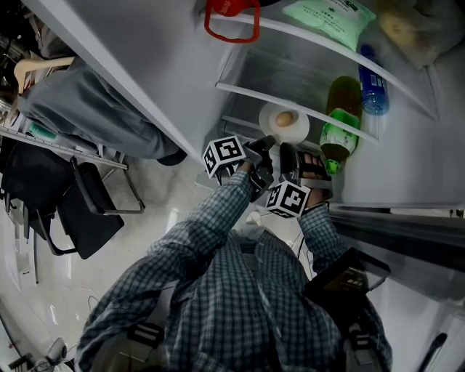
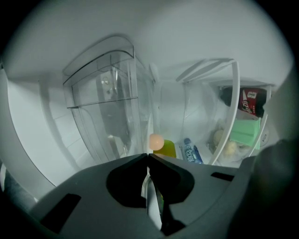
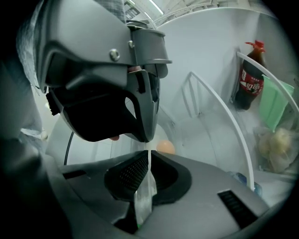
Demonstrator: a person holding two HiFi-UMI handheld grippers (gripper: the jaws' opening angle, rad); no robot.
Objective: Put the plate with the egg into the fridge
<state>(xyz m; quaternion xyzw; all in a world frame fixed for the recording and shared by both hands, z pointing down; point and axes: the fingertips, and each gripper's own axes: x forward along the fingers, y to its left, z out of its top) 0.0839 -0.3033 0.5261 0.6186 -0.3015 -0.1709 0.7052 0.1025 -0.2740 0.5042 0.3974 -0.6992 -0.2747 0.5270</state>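
The open fridge [image 1: 407,156] fills the upper right of the head view, its white walls and clear shelf [image 1: 247,73] above a pale glossy floor [image 1: 171,207], with a black chair [image 1: 83,211] off to the left. On the door side stand a green bottle [image 1: 341,127], a blue-labelled water bottle [image 1: 372,91] and a green packet [image 1: 330,14]. A clear drawer [image 2: 107,107] sits deeper inside. The plate [image 1: 269,120] with the egg [image 1: 285,118] lies inside the fridge, just beside the green bottle (probably resting on a shelf, though its underside is hidden). The left gripper [image 2: 148,155] has its fingers pressed together on the plate's near rim, and the right gripper [image 3: 148,154] is likewise clamped on that rim, the two almost touching.
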